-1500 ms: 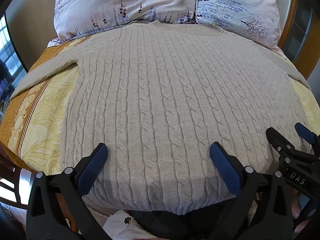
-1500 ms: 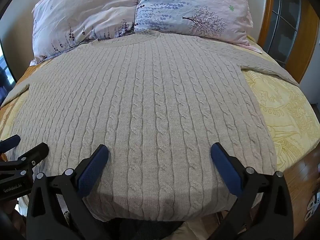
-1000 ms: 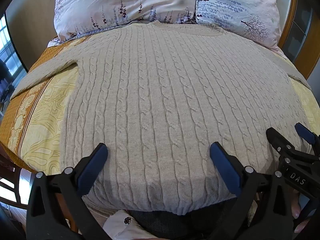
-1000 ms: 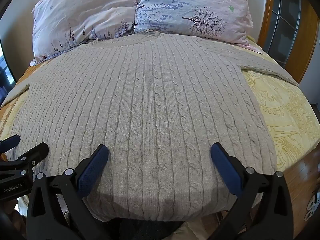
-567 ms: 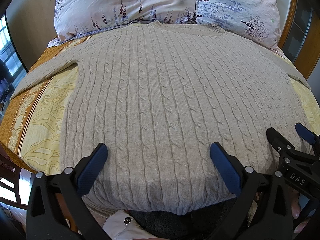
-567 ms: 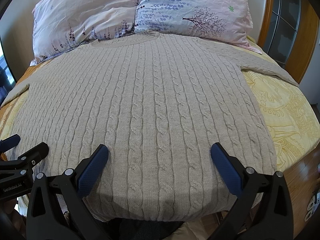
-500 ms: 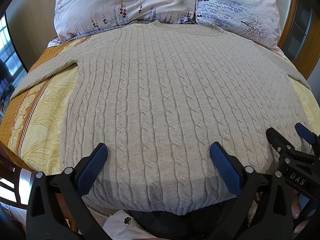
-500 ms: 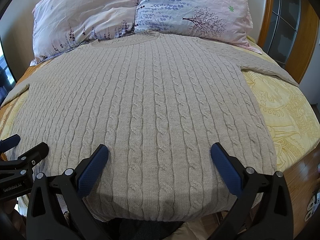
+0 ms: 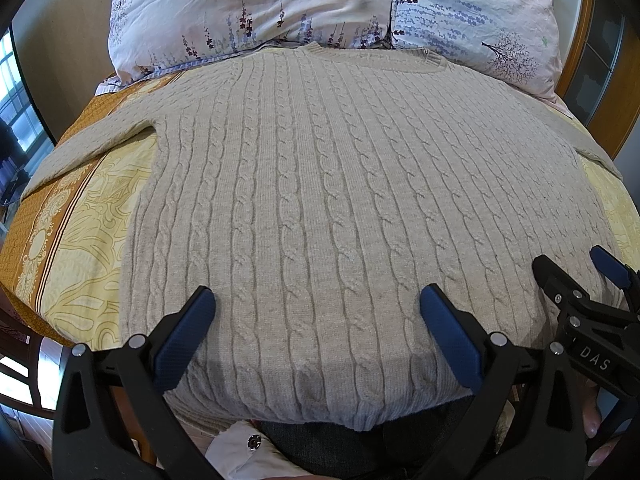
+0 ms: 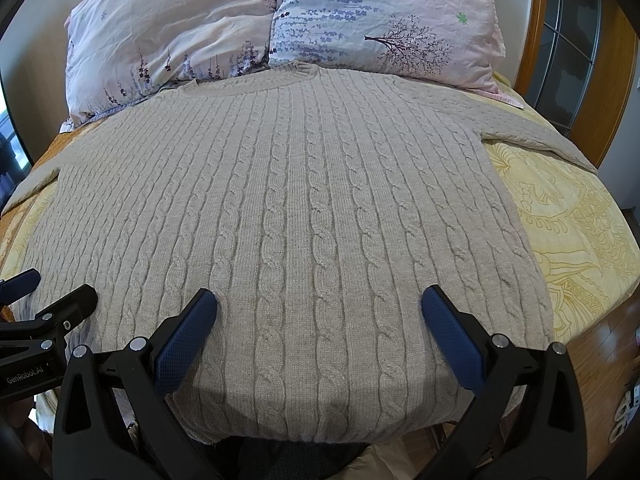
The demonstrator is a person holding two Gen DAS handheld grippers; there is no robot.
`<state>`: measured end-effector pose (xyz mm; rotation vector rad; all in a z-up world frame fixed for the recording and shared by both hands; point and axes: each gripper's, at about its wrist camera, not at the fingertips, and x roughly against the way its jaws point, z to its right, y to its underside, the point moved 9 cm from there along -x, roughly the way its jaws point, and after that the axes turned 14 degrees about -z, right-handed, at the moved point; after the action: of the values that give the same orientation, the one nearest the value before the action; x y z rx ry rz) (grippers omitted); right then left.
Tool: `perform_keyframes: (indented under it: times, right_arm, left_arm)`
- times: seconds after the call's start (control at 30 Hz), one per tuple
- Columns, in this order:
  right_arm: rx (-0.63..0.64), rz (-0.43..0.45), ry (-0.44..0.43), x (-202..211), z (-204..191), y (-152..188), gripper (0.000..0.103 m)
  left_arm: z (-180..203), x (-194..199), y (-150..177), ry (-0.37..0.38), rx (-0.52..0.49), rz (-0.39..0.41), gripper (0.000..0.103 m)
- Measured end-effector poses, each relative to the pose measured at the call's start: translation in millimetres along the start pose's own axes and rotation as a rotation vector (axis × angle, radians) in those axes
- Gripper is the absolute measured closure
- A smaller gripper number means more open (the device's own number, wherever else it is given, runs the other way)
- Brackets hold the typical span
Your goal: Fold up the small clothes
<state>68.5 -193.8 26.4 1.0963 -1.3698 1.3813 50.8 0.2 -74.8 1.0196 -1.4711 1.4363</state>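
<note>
Left wrist view: a beige cable-knit sweater (image 9: 340, 208) lies flat and face up on a bed, covering most of a yellow patterned bedspread (image 9: 76, 248). Its neckline points toward two floral pillows (image 9: 256, 12) at the head of the bed, and its hem hangs at the near edge. One sleeve (image 9: 92, 148) runs out to the left across the bedspread; the other runs off past the right side. The left gripper (image 9: 316, 312) hangs above the hem area with its jaws spread wide, blue pads on both sides, nothing between them. Whether the pads touch the knit cannot be told. The right gripper (image 9: 580, 276) shows at the right edge, beside the sweater's right side.

Right wrist view: the same sweater (image 10: 288, 216) fills the frame, smooth and unfolded, with its right sleeve (image 10: 536, 136) stretched toward a wooden door frame (image 10: 536, 32). The right gripper (image 10: 320, 312) sits over the hem, jaws spread wide and empty. The left gripper (image 10: 52, 292) enters at the lower left, near the sweater's left edge. The bedspread (image 10: 576, 224) is bare to the right of the garment. Wood floor (image 10: 608, 344) shows beyond the bed's right corner. Dark cloth and a white button are visible below the hem in the left wrist view.
</note>
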Motion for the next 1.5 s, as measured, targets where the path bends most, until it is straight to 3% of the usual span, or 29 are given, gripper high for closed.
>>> perform_keyframes:
  times: [1.5]
  right_arm:
    - [0.01, 0.005, -0.003, -5.6, 4.9, 0.2, 0.001]
  left_arm:
    - [0.3, 0.4, 1.3, -0.001, 0.0, 0.0, 0.002]
